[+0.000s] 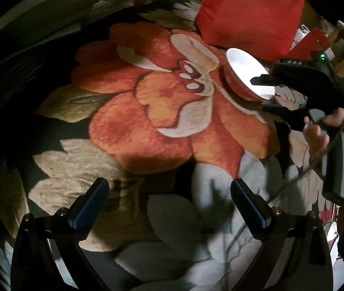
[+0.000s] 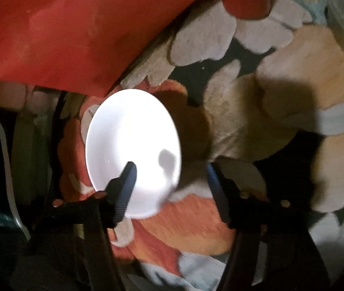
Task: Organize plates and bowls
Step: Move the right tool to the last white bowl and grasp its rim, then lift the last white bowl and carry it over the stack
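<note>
A bowl (image 1: 249, 74) (white inside, red outside) sits on a flower-patterned rug (image 1: 167, 121), just beside a red bag (image 1: 252, 12). The right gripper (image 2: 169, 181) straddles the bowl's near rim, one finger (image 2: 126, 189) over the white inside and the other outside, jaws apart and not pressing. The left gripper (image 1: 169, 201) hovers spread wide above bare rug, holding nothing.

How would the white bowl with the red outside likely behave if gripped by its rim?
The bowl looks rigid and glossy, probably glazed ceramic, so likely slippery between the fingers and breakable if dropped. Its base sits on soft rug, so it may tilt when nudged.
</note>
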The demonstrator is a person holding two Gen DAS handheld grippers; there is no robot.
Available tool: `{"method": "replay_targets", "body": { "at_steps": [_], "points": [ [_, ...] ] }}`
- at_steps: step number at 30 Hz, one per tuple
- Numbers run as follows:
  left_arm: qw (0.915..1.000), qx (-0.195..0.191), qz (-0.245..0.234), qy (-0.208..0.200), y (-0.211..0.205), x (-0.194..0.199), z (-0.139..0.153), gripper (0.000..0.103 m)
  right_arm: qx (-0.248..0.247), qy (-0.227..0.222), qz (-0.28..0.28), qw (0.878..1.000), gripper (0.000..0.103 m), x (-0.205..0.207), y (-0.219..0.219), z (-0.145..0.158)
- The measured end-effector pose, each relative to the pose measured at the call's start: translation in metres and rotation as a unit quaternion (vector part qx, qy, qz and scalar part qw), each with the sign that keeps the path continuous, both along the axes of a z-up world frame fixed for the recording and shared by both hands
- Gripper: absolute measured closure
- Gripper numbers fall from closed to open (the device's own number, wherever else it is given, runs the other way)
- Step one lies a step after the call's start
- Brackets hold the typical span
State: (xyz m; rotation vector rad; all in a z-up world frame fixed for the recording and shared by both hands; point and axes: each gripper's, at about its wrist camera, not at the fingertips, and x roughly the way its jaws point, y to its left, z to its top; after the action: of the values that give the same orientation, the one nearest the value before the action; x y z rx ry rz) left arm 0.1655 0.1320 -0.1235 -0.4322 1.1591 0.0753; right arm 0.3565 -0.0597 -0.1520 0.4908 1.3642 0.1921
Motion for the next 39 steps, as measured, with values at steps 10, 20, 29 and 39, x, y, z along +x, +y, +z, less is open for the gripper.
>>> {"method": "replay_targets", "body": {
  "at_steps": [10, 20, 29, 39],
  "points": [
    [0.9999, -0.005, 0.013, -0.003, 0.014, -0.004, 0.002, 0.002, -0.001, -0.001, 0.089, 0.996, 0.087, -0.025, 0.011, 0.002],
    [0.9989, -0.045, -0.016, -0.001, -0.008, 0.009, -0.002, 0.003, 0.021, 0.058, 0.238, 0.969, 0.088, -0.116, 0.009, 0.000],
    [0.9966, -0.047, -0.060, 0.030, -0.042, 0.031, -0.028, 0.063, 0.010, 0.048, 0.200, 0.979, 0.085, -0.124, 0.004, -0.006],
    [0.9926, -0.059, -0.102, 0.028, -0.056, 0.023, -0.020, 0.097, -0.029, 0.012, 0.198, 0.980, 0.088, -0.140, -0.001, 0.008]
  ]
}}
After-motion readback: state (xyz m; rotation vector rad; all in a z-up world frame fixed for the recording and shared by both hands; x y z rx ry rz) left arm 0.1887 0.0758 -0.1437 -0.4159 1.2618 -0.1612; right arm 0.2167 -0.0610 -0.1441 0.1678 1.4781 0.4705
